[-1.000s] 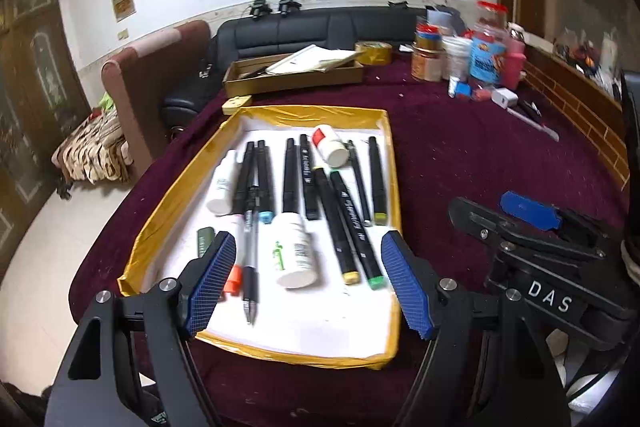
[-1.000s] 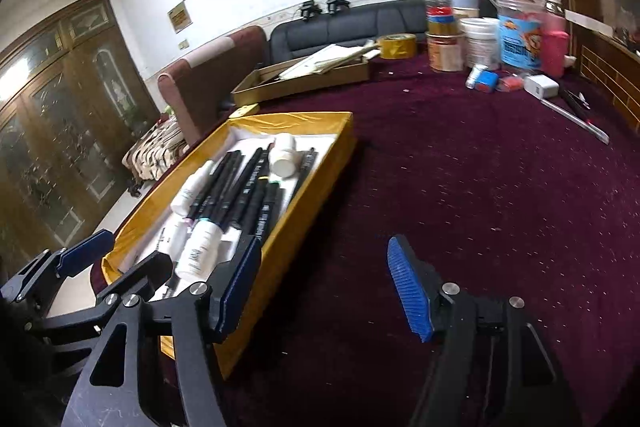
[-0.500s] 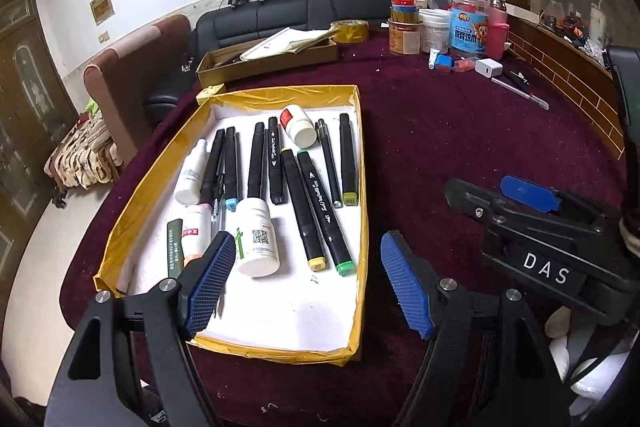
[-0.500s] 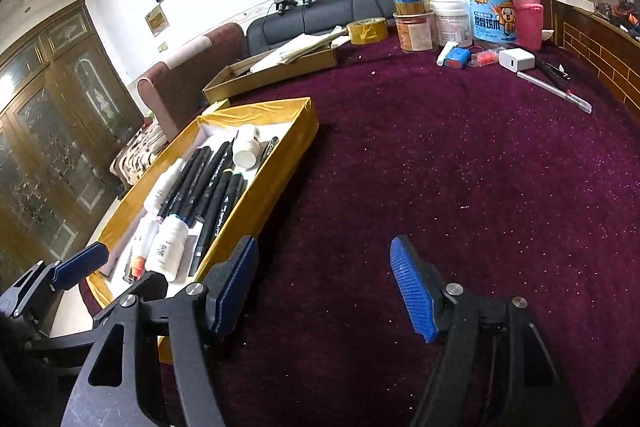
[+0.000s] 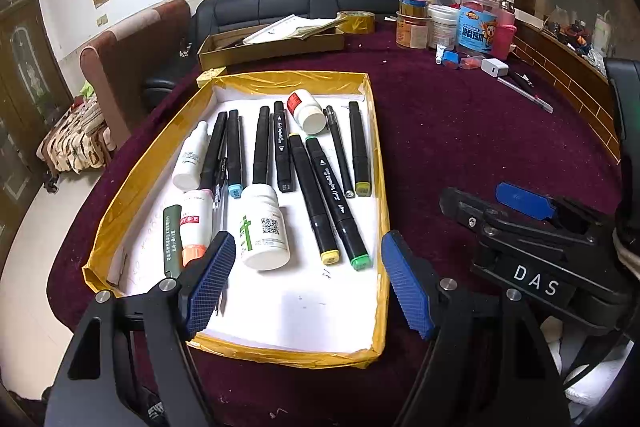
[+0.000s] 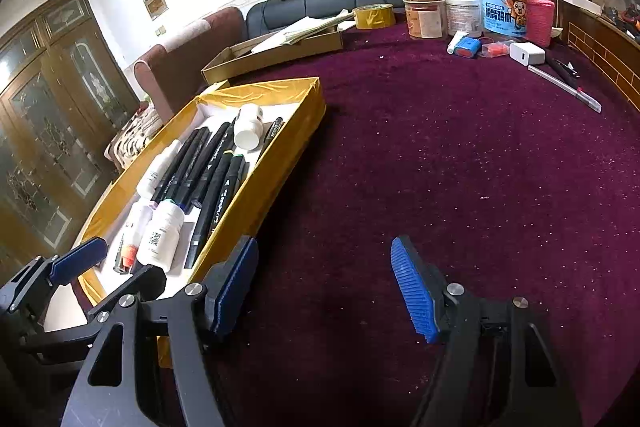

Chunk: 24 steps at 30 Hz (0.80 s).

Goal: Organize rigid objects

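Since a second ago my left view has slid back and up a little, so more of the tray's point(image 5: 378, 211) near rim and right wall shows, and my right view has swung so the tray sits further to its left; nothing inside has shifted. My left gripper point(image 5: 308, 283) hangs over the tray's near end, jaws well apart and holding nothing. My right gripper point(image 6: 324, 287) hovers over bare maroon tablecloth point(image 6: 460, 167) beside the tray's right wall, jaws also apart and empty. What the next move turns on is this: the markers point(image 5: 316, 195) lie side by side with their long axes running away from me, along the tray, so jaws that close across my view are already square to them. The big white bottle point(image 5: 262, 227) lies the same way, just ahead of my left claw and slightly left of centre, with the small orange-capped bottle point(image 5: 195, 223) beside the left finger point(image 5: 210, 283). Clearly the left hand is nearer; the right would have to cross the gold wall. Room is tight among the markers, which seem to touch in pairs, though the fisheye makes gaps hard to judge. Open white floor lies at the near end, and open cloth off to the right
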Tool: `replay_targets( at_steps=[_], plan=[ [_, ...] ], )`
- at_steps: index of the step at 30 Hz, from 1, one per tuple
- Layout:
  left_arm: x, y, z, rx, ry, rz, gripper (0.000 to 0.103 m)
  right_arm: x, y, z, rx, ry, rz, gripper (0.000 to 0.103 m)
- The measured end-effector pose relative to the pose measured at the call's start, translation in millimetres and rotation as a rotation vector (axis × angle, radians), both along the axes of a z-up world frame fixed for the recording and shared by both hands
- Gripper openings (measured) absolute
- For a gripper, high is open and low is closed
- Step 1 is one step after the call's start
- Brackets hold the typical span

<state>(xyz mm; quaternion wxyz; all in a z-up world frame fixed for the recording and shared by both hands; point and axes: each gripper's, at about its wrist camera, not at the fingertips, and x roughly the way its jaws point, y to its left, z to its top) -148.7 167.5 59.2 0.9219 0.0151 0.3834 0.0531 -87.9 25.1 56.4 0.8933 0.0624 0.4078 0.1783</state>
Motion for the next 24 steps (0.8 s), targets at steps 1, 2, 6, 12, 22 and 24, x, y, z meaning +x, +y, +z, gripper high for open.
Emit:
replay_targets(
  at_steps=[1,2,6,12,22,24],
  plan=[
    [0,1,-1,-0.003,0.001,0.001,0.075,1,1,0,-0.002,0.002,0.000,0.064],
    [0,2,-1,-0.005,0.001,0.001,0.075,1,2,-1,-0.004,0.003,0.001,0.064],
    [1,6,-3,-0.016,0.005,0.005,0.075,1,6,-2,-0.015,0.010,0.003,0.064],
    [3,10,-6,-0.024,0.012,0.010,0.075,1,11,-5,-0.027,0.024,0.005,0.064],
    [2,14,-6,-0.038,0.000,0.018,0.075,1,13,-5,-0.031,0.027,0.007,0.064],
    [1,14,-5,-0.041,-0.010,0.021,0.075,0,13,-5,-0.031,0.026,0.010,0.065]
  ],
)
